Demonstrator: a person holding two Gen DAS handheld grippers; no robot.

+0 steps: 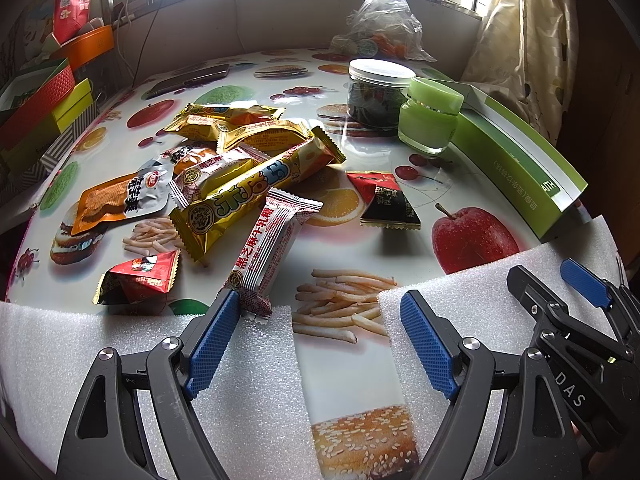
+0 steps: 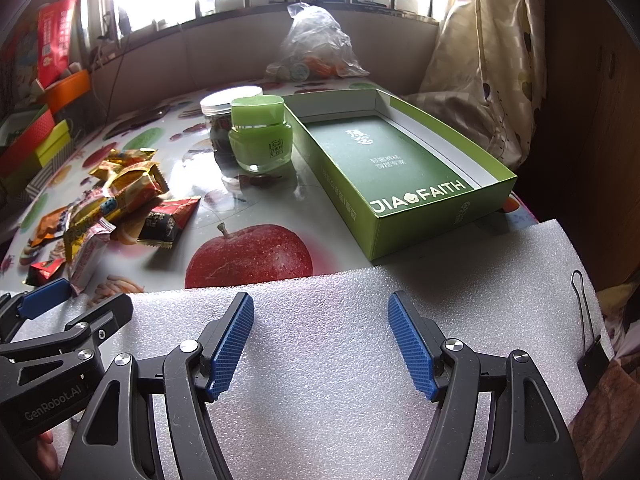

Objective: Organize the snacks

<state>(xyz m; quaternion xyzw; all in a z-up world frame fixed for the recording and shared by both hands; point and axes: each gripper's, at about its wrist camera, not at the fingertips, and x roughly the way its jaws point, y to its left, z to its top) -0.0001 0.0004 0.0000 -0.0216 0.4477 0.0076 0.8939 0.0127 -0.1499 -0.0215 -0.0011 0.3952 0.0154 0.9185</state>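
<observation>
Reaching toward the snack pile (image 1: 224, 168) in the left half of our left view, we find the white sesame candy bar (image 1: 266, 256) nearest, its long axis running up from our left gripper (image 1: 320, 344). Its left finger (image 1: 212, 344) touches the wrapper's lower end; fingers wide, holding nothing. Our right gripper (image 2: 320, 344) hovers over foam, equally wide, below the green box (image 2: 400, 168).

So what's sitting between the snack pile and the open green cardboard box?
Two jars, seen in the right wrist view: a white-lidded clear jar and a green jar.
</observation>
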